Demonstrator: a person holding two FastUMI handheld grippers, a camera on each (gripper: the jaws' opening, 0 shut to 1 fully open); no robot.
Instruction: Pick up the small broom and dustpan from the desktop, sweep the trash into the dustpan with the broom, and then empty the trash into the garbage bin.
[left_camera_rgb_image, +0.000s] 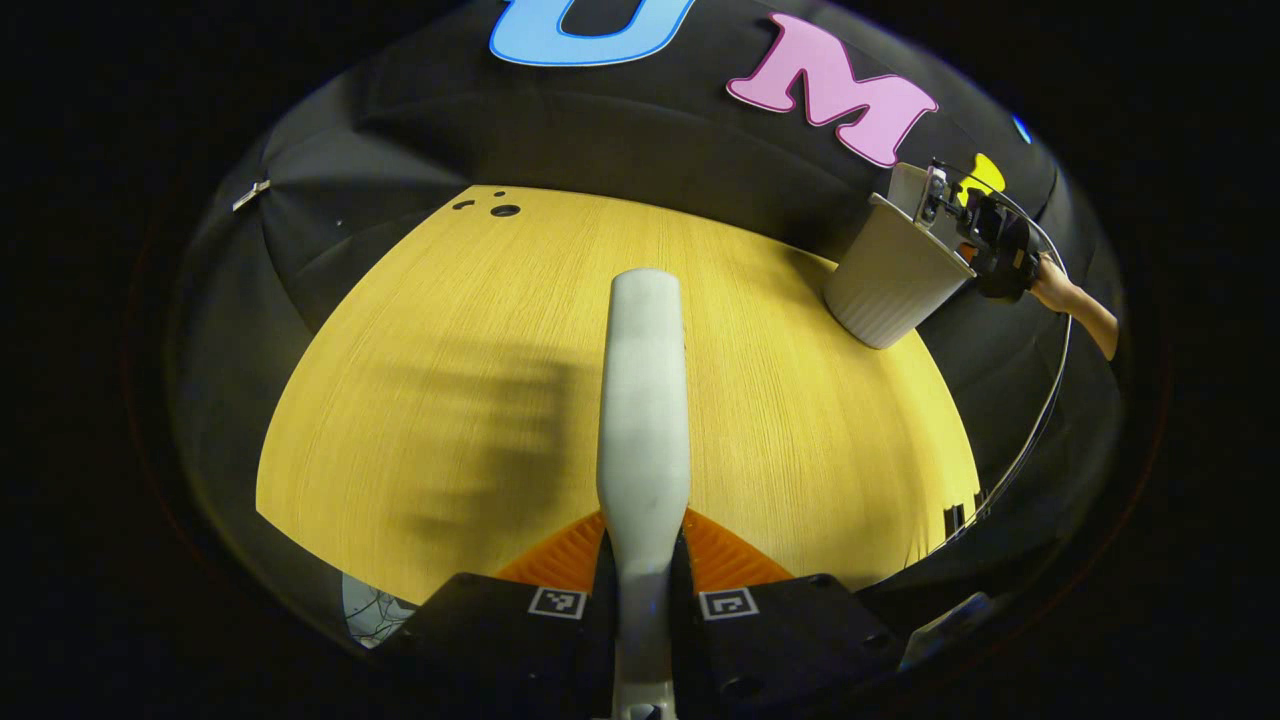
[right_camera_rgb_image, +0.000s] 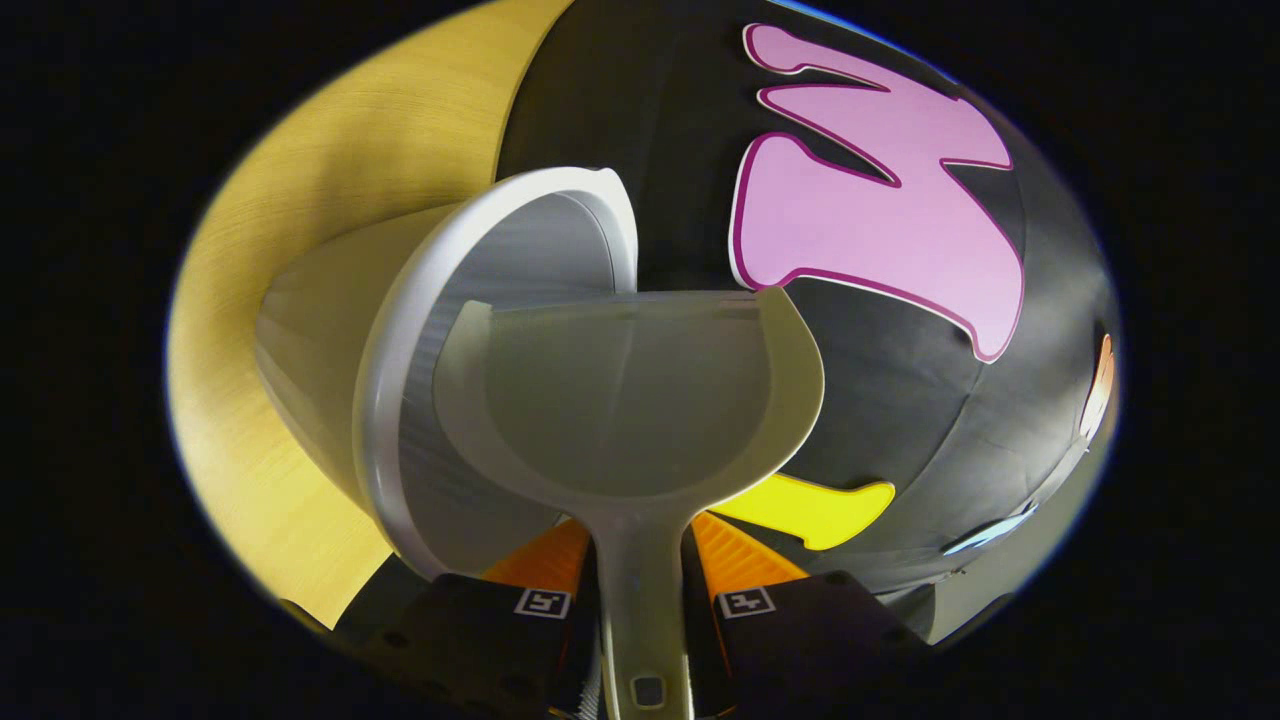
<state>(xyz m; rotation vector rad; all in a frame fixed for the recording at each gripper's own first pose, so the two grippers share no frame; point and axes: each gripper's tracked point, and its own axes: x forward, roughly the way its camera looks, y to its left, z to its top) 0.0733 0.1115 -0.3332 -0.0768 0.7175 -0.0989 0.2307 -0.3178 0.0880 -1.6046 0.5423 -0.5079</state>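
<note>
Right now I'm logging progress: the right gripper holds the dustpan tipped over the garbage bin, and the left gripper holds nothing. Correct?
Not quite. In the left gripper view the left gripper is shut on the broom handle. The rest stands: the right gripper holds the dustpan over the garbage bin.

Left view high over desk (left_camera_rgb_image: 450, 330); right view close above bin (right_camera_rgb_image: 420, 300).

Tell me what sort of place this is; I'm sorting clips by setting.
Likely a staged recording booth, not a home: a wood-grain desktop backed by black cloth wall, with one ribbed garbage bin on it, and a dustpan held at the bin's mouth.
</note>
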